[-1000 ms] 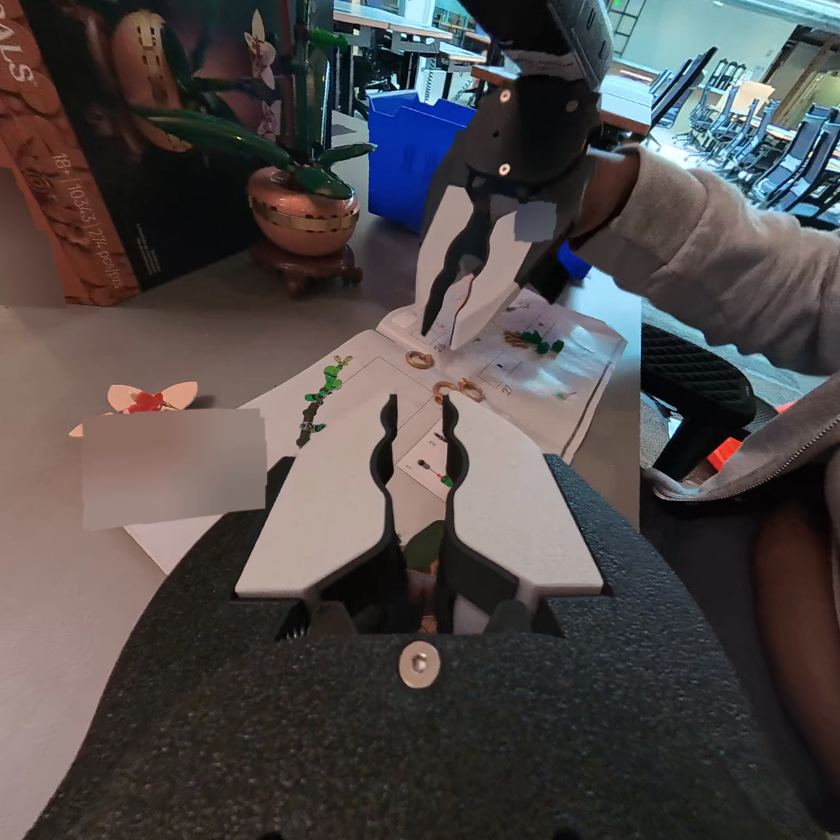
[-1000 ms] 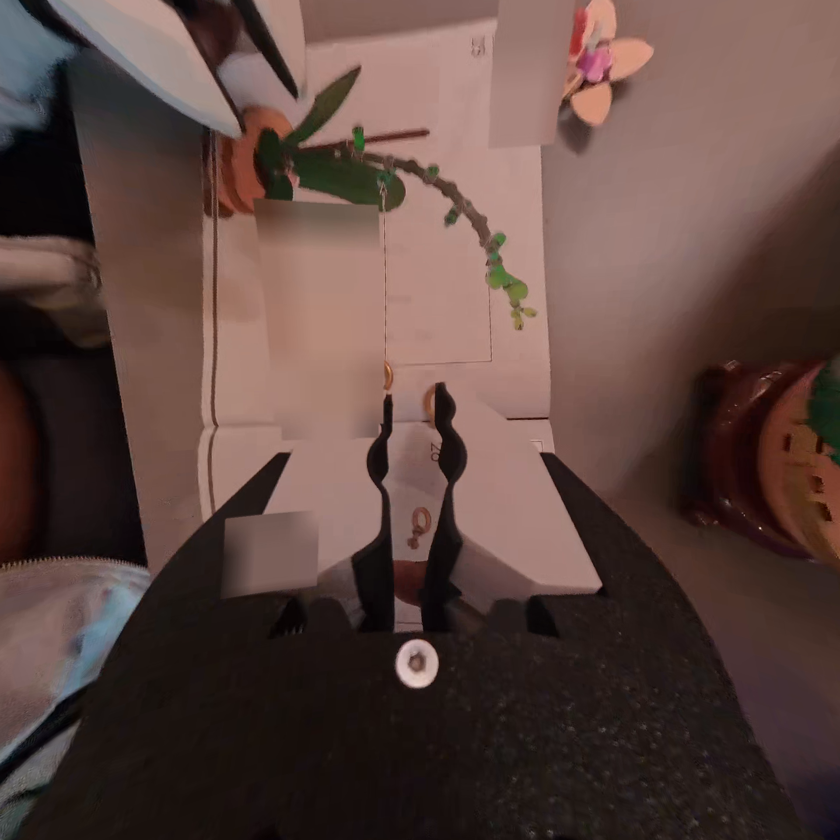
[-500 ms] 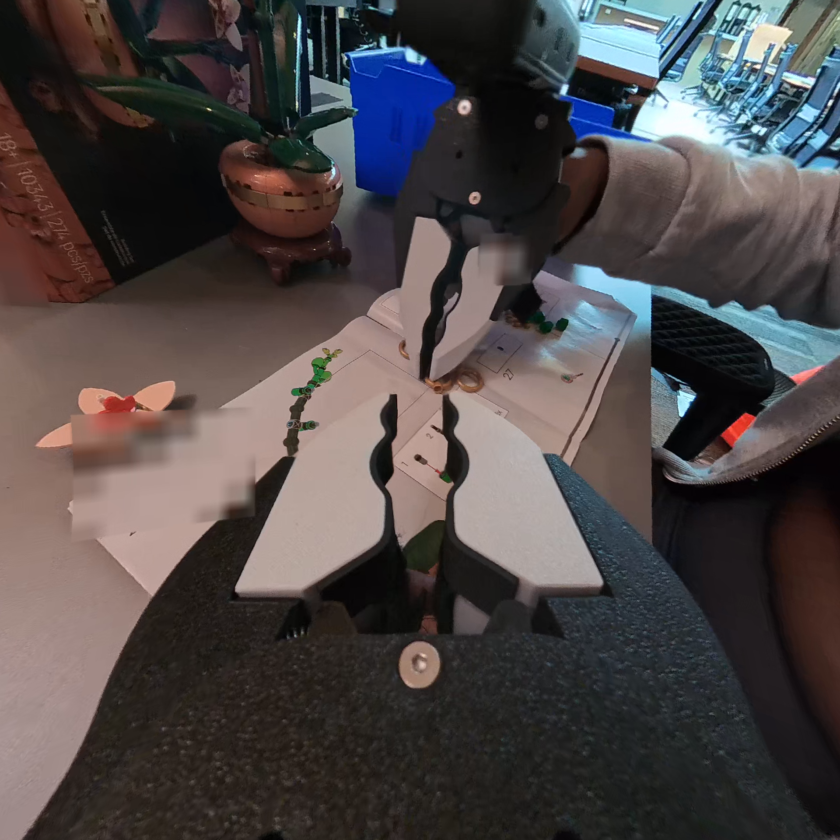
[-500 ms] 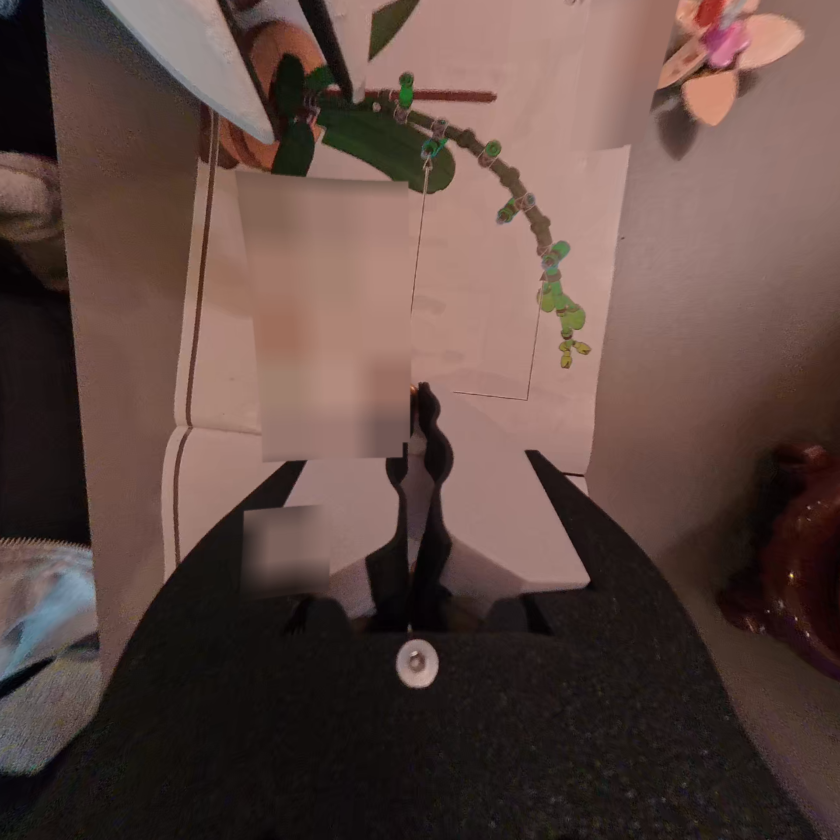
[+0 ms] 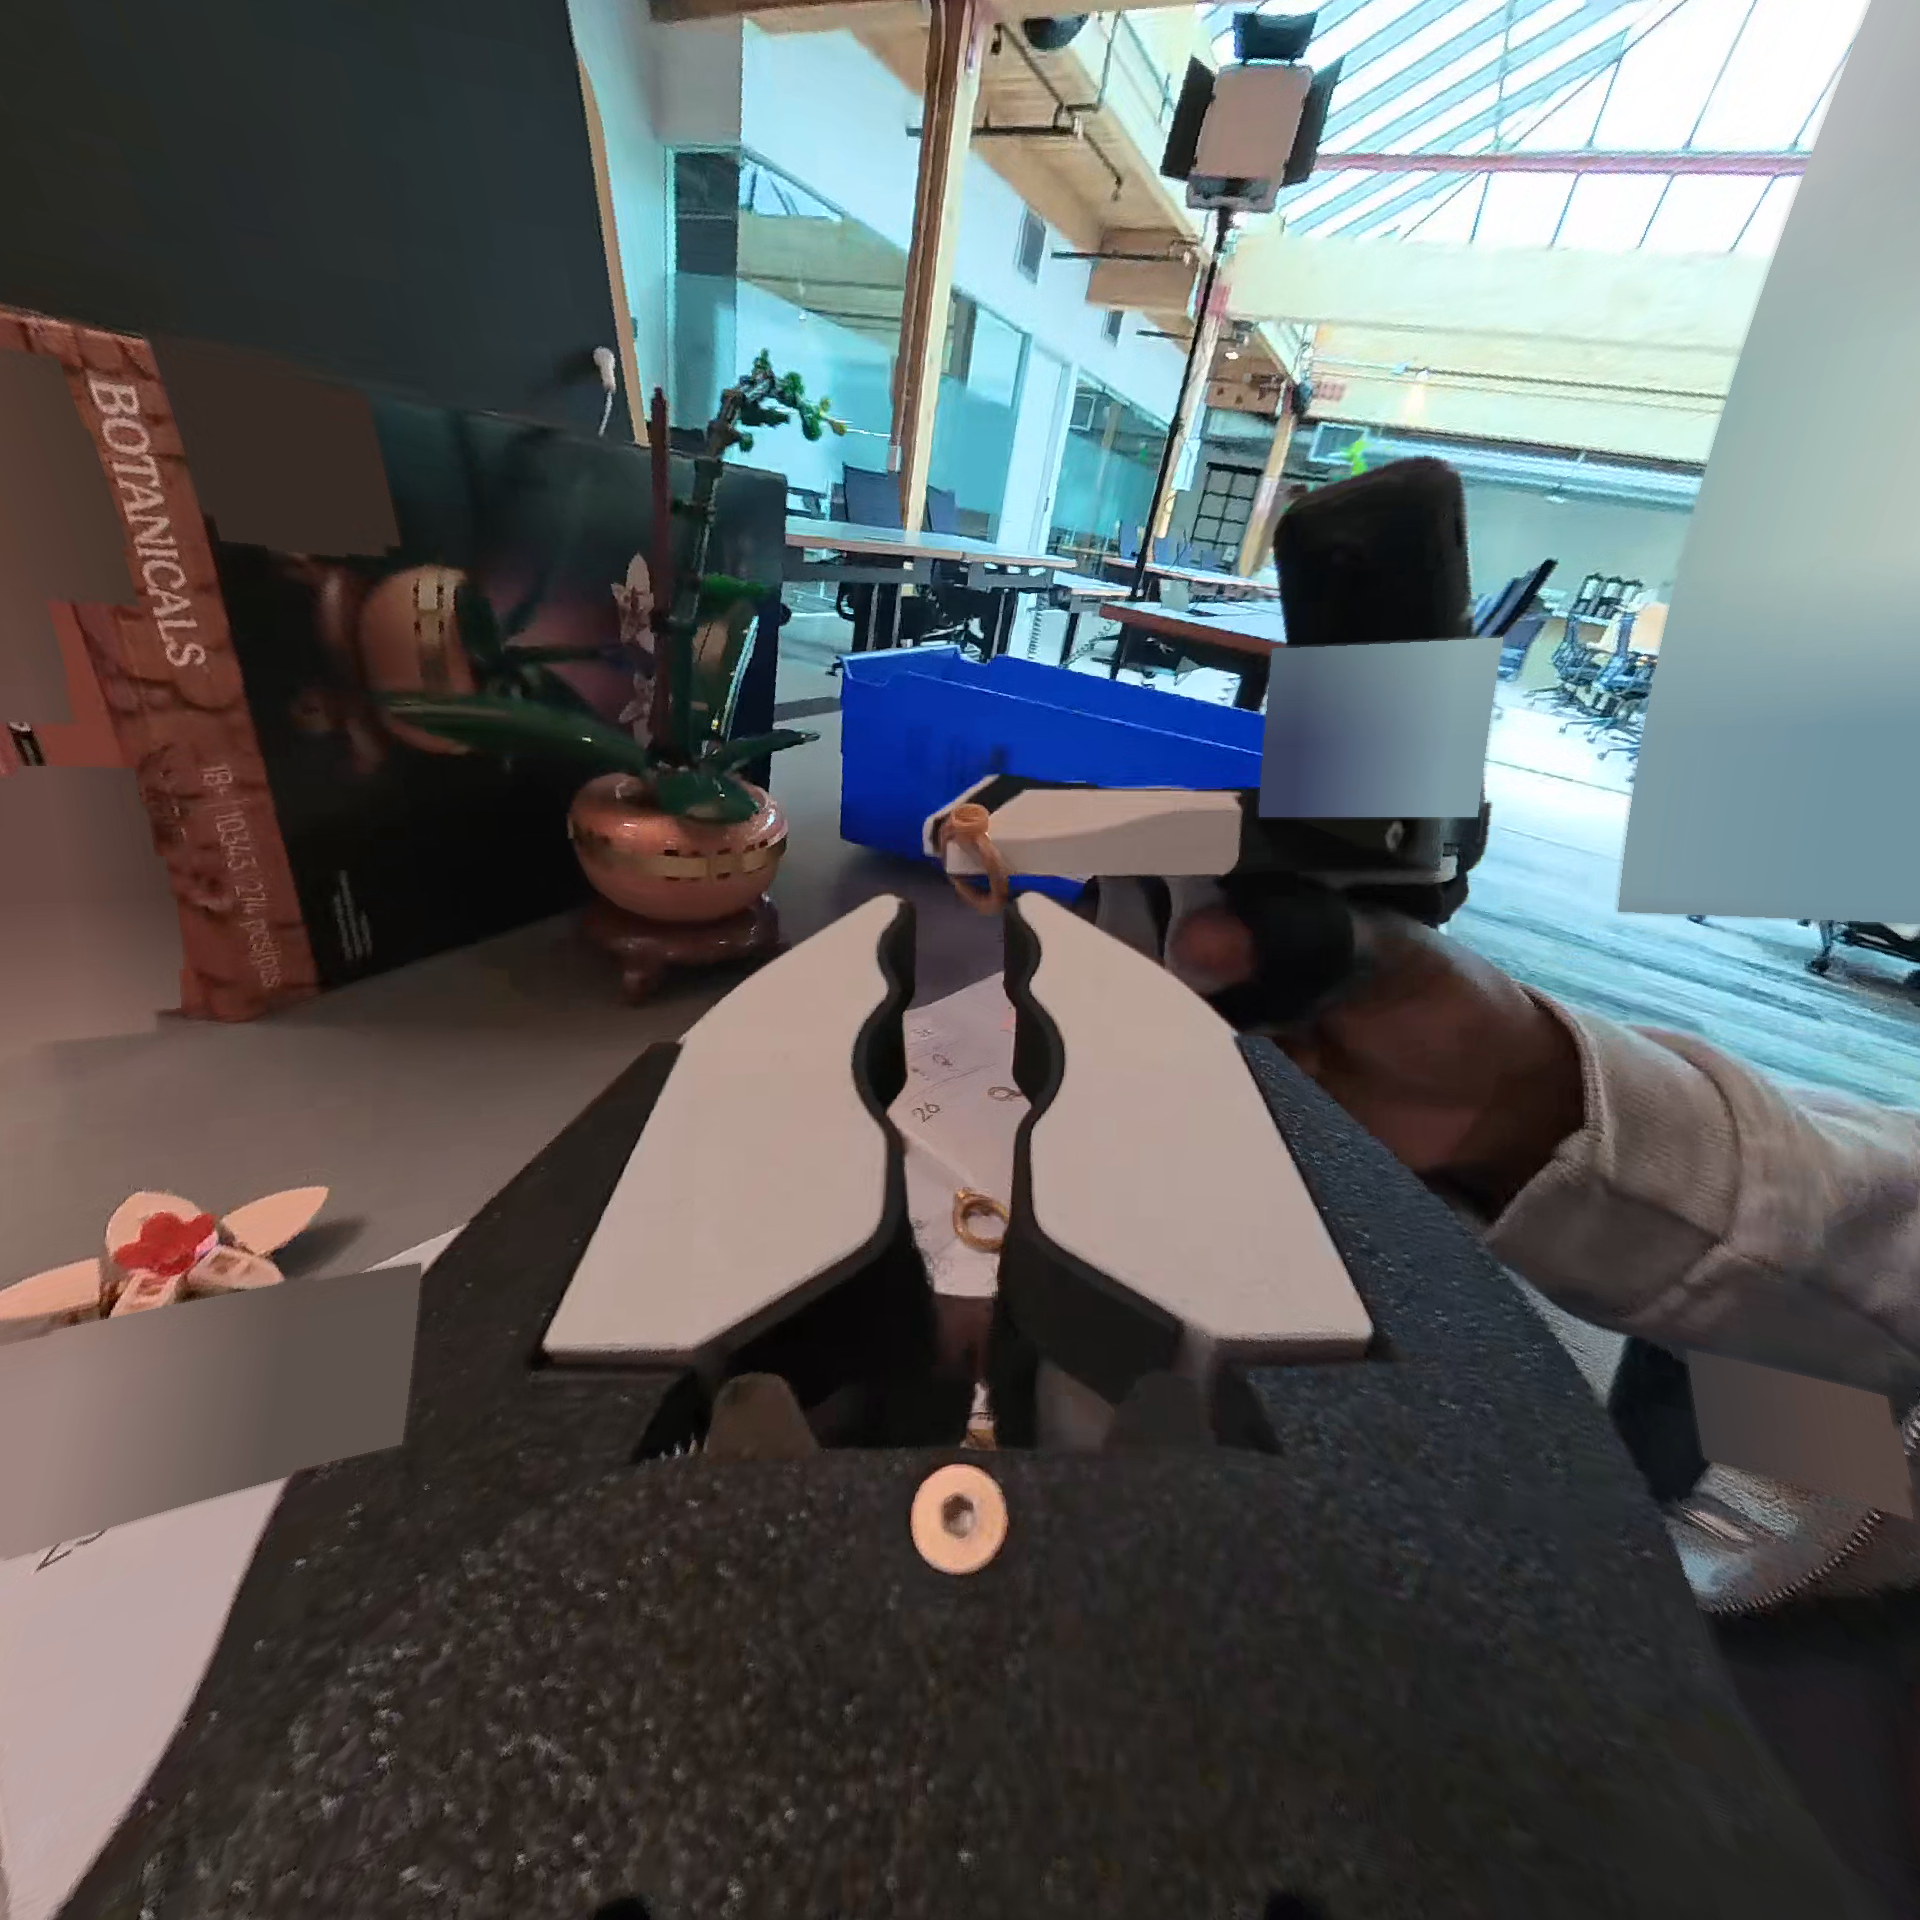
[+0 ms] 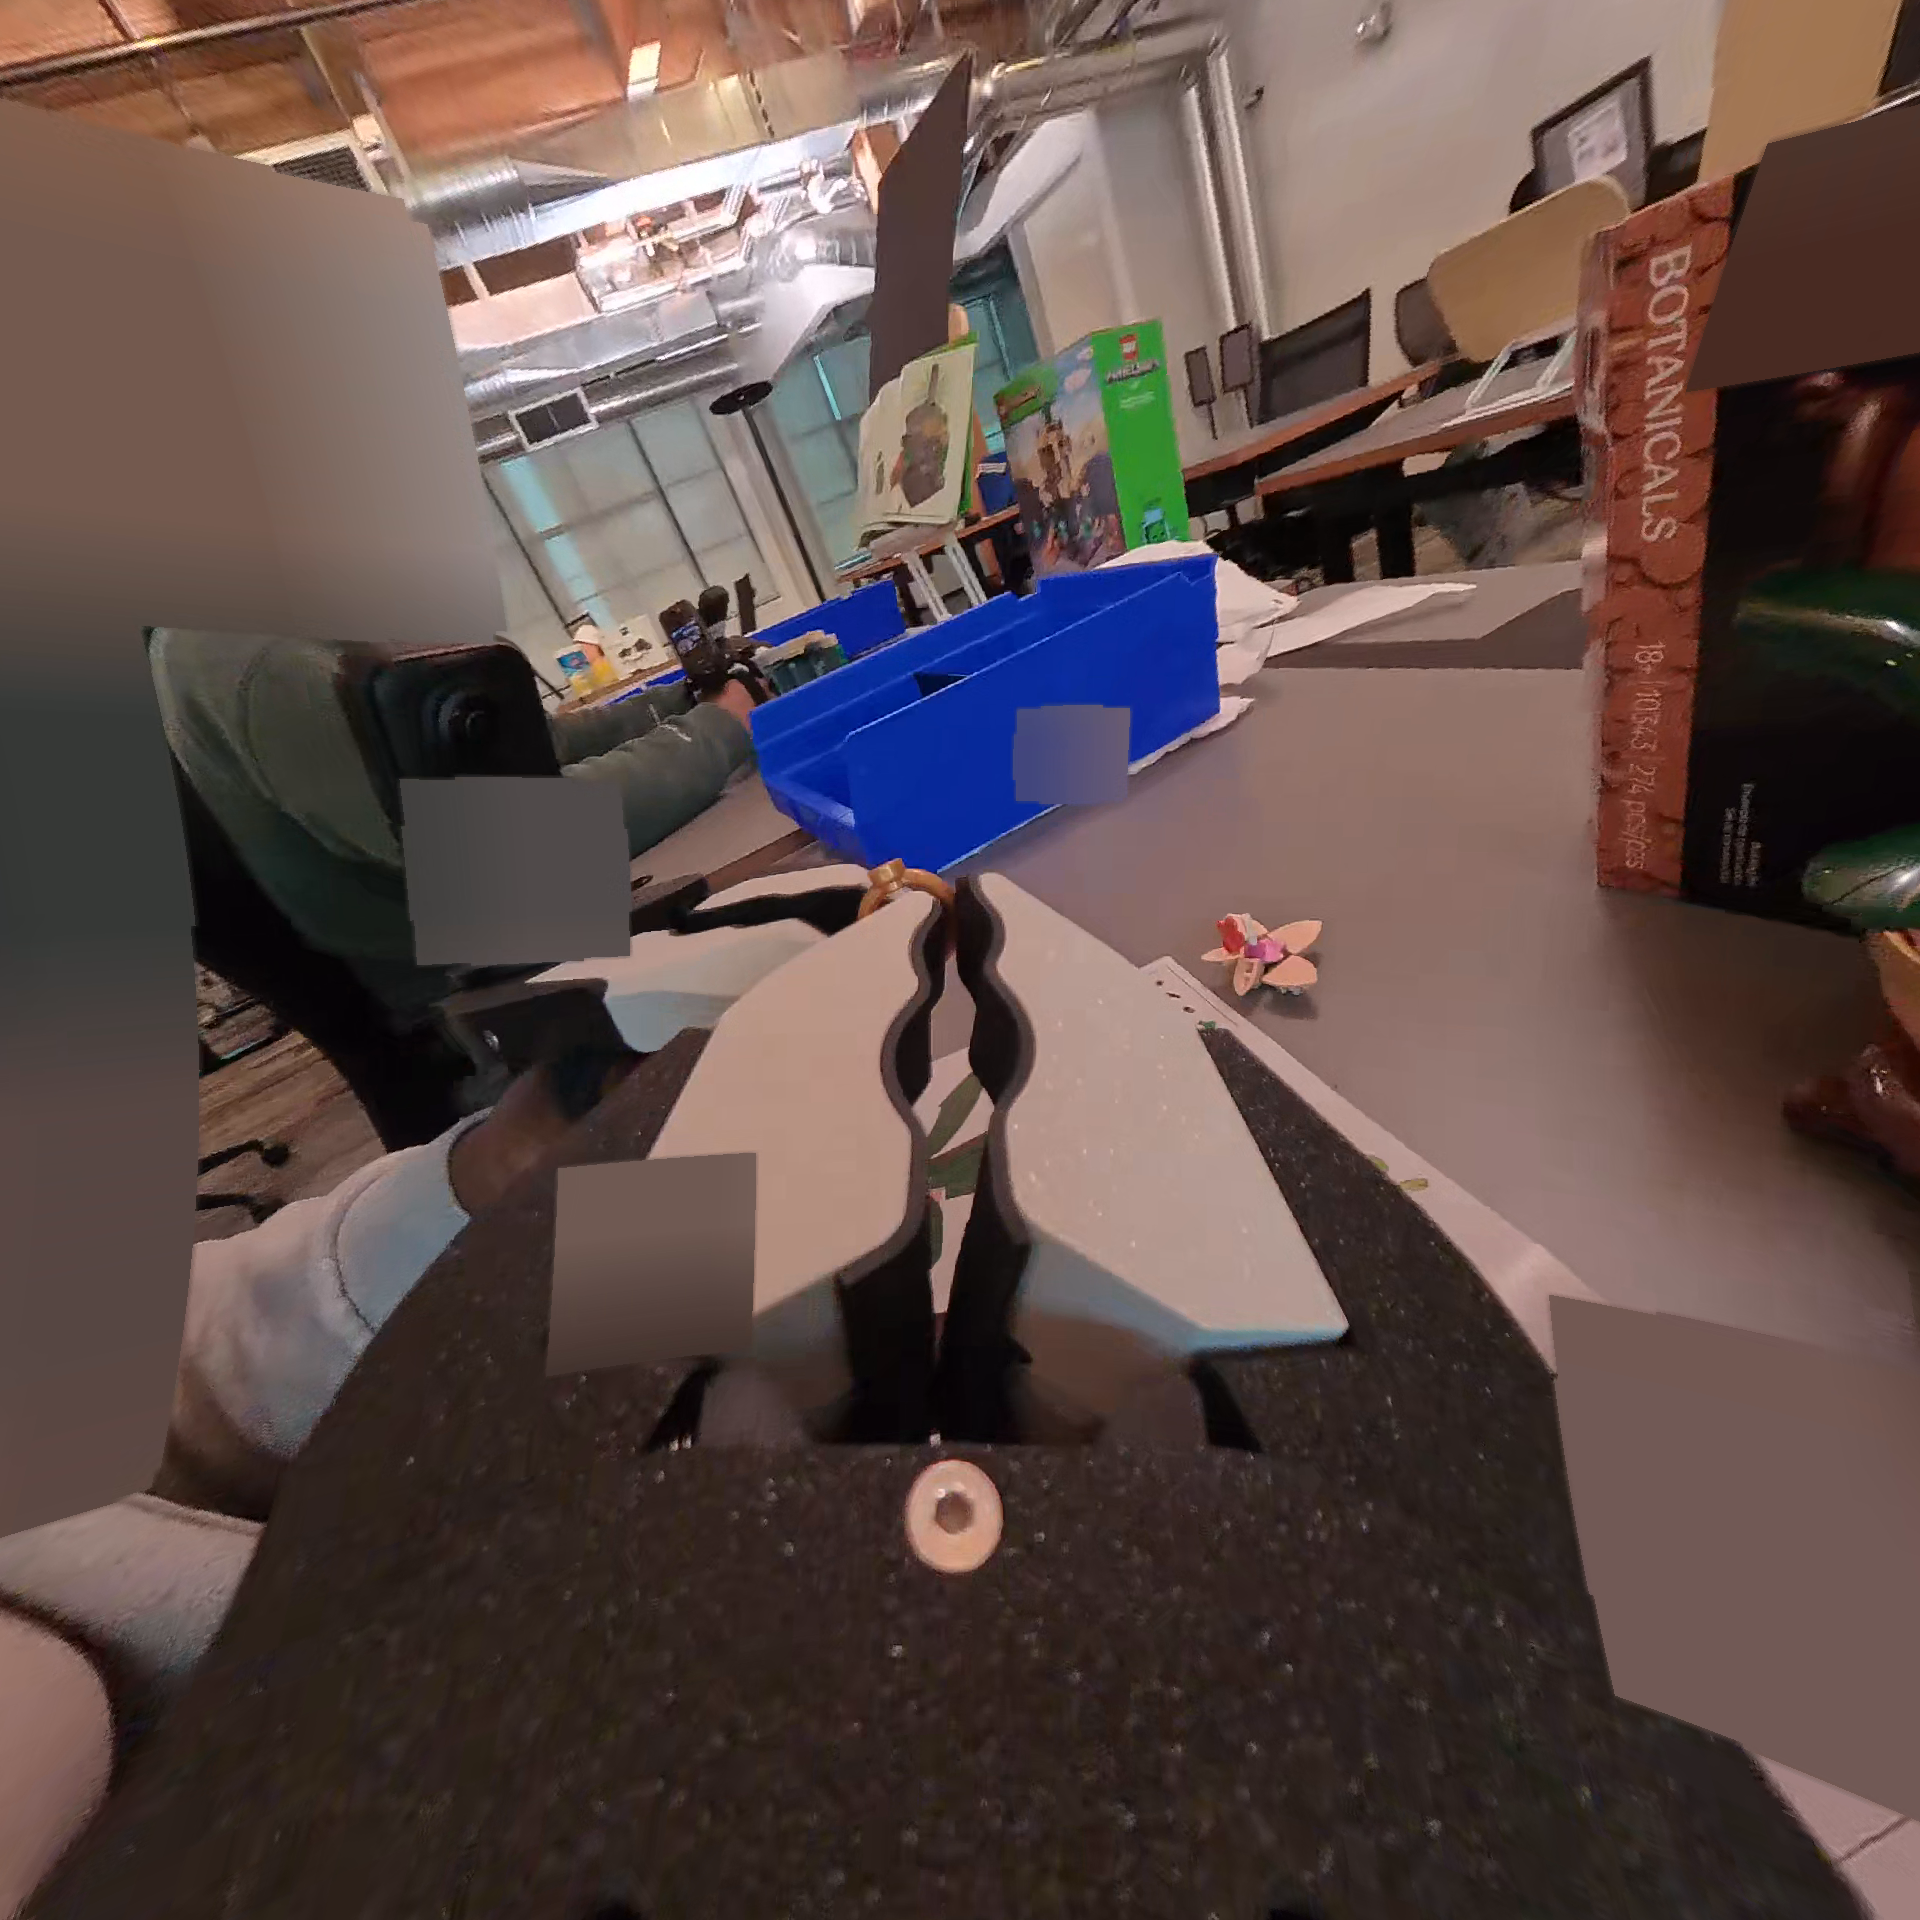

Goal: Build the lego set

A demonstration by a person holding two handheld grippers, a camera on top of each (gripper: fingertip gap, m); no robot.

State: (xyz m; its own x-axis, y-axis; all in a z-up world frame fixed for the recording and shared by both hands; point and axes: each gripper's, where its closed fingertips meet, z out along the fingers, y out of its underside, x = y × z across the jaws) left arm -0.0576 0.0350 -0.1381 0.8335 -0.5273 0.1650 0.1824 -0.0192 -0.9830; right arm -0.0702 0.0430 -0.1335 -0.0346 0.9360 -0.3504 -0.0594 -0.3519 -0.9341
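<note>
My right gripper (image 6: 951, 902) is shut on a small gold ring piece (image 6: 902, 886) at its tips and holds it in the air above the table. In the left wrist view the right gripper (image 5: 961, 844) points left, with the gold ring piece (image 5: 977, 831) just beyond my left fingertips. My left gripper (image 5: 958, 920) is open and empty, low over the open instruction booklet (image 5: 935, 1101). Another gold ring (image 5: 977, 1218) lies on the booklet between the left fingers. A pink flower with a red centre (image 5: 177, 1247) lies on the table; it also shows in the right wrist view (image 6: 1262, 951).
A built orchid in a pink pot (image 5: 675, 831) stands in front of the upright set box (image 5: 260, 675). A blue bin (image 5: 1039, 748) sits behind the grippers and also shows in the right wrist view (image 6: 987, 748). The grey table (image 6: 1403, 831) stretches to the right.
My right gripper came down on the booklet, shut on a gold ring piece and lifted it. Both grippers tilted up from looking down at the booklet to level.
</note>
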